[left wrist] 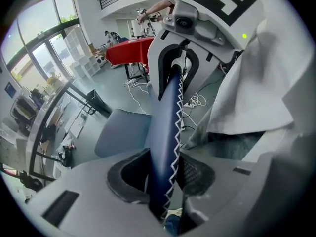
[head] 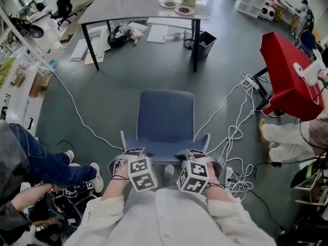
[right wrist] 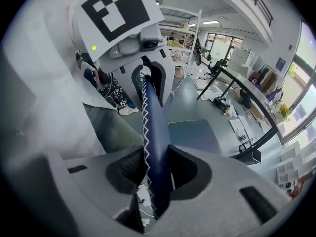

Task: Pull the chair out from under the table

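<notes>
Blue chair (head: 166,119), white zigzag-stitched back edge gripped by left tool (left wrist: 160,186), right tool (right wrist: 155,174).

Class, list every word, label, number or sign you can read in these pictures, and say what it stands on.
No readable words or numbers anywhere.
Cube on the left gripper: black-and-white square marker, no lettering.
Cube on the right gripper: the same.
The papers under the table: too small to read.

Red stand (head: 287,78), white cables (head: 237,182), black bin (head: 205,42)
</notes>
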A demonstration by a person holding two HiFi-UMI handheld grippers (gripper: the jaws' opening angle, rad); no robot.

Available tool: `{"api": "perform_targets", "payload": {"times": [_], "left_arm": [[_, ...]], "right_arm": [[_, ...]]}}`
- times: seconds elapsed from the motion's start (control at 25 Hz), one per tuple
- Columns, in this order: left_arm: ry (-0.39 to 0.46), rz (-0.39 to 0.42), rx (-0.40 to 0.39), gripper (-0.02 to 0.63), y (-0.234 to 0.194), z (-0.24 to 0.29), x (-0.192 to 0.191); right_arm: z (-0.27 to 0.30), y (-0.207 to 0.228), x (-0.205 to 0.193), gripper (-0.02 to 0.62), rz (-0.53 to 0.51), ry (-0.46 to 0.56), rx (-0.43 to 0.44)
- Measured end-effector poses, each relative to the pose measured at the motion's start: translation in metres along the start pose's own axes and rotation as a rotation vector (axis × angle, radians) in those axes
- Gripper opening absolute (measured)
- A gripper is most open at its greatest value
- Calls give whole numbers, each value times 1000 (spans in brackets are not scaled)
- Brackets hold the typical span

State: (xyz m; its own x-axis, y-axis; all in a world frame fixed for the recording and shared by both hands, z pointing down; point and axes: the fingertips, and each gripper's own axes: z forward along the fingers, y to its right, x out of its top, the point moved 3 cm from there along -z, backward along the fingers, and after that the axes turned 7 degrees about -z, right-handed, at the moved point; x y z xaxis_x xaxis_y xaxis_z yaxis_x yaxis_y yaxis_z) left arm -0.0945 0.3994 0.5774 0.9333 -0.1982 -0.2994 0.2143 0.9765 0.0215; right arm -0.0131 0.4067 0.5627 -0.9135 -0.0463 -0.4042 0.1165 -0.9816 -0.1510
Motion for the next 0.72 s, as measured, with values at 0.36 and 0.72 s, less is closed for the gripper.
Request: {"api": "perform_targets", "payload": {"times": [0.36,0.72], "left_arm": [[22,-23,-57,137,1,0,-1],[42,-40,-134,216,9,-8,5]], "right_arm": [[1,0,0,106,16,44,17],[-8,-3,6,144,58,116,6]]}}
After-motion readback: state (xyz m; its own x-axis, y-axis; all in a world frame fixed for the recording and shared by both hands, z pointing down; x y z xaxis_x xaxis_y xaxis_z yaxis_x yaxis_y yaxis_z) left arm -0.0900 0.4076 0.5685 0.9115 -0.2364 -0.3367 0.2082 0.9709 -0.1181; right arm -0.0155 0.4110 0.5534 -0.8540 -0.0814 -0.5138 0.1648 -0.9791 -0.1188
